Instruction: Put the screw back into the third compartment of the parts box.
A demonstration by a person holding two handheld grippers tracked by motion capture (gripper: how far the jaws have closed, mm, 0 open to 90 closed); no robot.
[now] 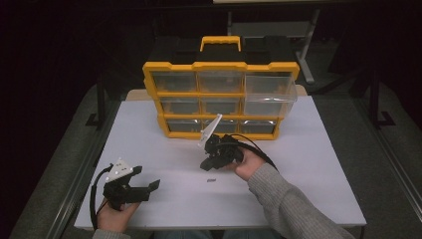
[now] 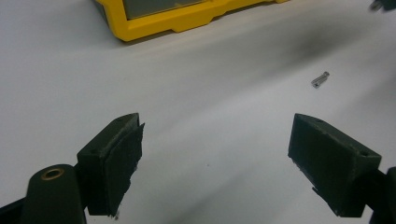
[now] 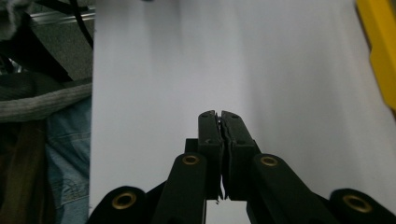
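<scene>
a: start nearest the person. what is the left gripper doing?

b: it sits low at the near left of the white desk, held from below by a hand. its fingers stand wide apart with nothing between them. in the left gripper view they frame bare desk, and the small metal screw lies beyond them, off toward one side. my guess is the spread is there to be ready for it.

a: and the screw itself?

b: it lies loose on the desk, between the two grippers and nearer the right one, touching neither.

a: the right gripper?

b: the right gripper is farther in, near the middle, tilted down toward the desk just above the screw. in its own view the fingers are pressed together with nothing visible between them. whether it has anything to do with the screw, i cannot tell.

a: what stands behind?

b: a yellow organizer with clear drawers stands upright at the far edge, its handle on top. the upper right drawer juts forward of the others, so it looks pulled out. that may be where the screw belongs, but that is only a judgement.
</scene>
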